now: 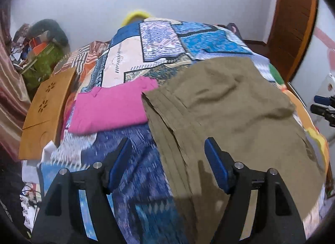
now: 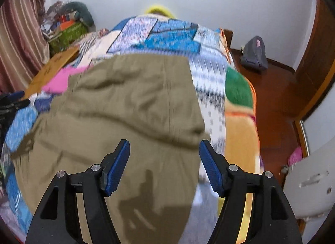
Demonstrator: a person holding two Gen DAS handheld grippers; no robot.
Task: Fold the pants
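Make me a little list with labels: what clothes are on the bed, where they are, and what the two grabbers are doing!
pants: olive-brown pants, spread on the patchwork bedspread, wrinkled
pink garment: folded pink garment, beside the pants' left edge
left gripper: left gripper, fingers wide apart, holding nothing, over the pants' left edge
right gripper: right gripper, fingers wide apart, holding nothing, over the pants' right edge

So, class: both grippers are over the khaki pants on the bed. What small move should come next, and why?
Probably lower both grippers to pinch the near edge. The left gripper and right gripper are open, holding nothing, above the khaki pants. The pants lie rumpled on the patterned bedspread, beside a pink garment, so another fold seems due.
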